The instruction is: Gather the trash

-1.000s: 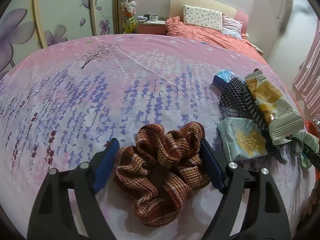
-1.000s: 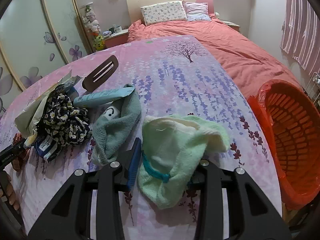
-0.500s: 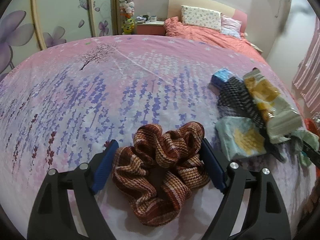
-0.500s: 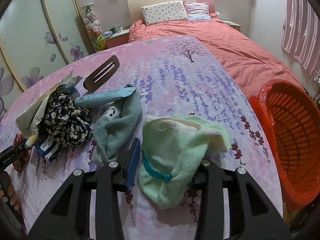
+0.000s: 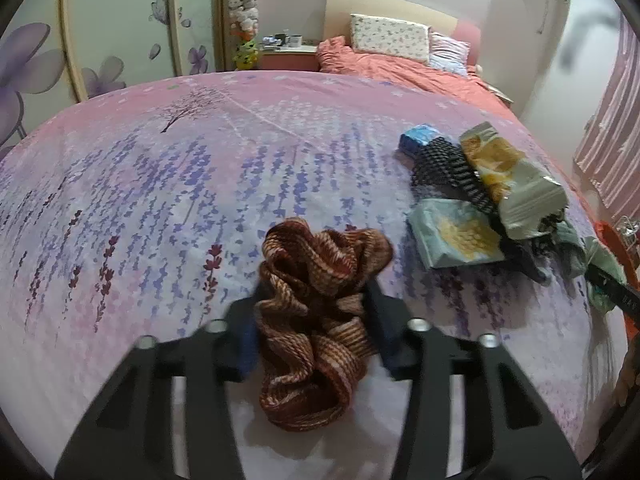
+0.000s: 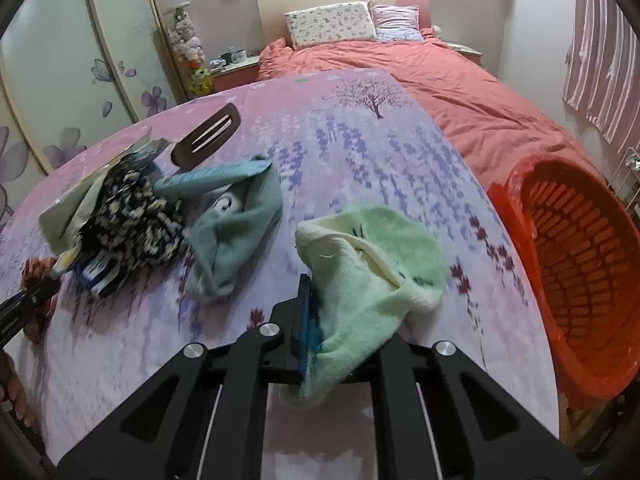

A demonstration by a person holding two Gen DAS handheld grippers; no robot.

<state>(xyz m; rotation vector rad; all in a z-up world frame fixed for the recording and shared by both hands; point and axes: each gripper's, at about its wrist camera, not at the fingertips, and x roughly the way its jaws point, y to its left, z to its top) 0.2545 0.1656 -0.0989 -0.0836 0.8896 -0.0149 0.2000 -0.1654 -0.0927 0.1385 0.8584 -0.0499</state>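
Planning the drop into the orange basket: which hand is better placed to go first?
Right. The right gripper is shut on the green cloth, and the orange basket sits just beside it at the bed's edge. The left gripper has its jaws closing on the brown scrunchie, farther from the basket.

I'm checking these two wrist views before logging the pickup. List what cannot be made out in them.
- Right wrist view: the right-hand pad of the right gripper is covered by the light green cloth it pinches.
- Right wrist view: the orange basket is cut off by the frame edge; its bottom is unseen.
- Left wrist view: the left gripper is motion-blurred as its jaws close around the brown scrunchie.
- Left wrist view: print on the snack packets is too small to read.
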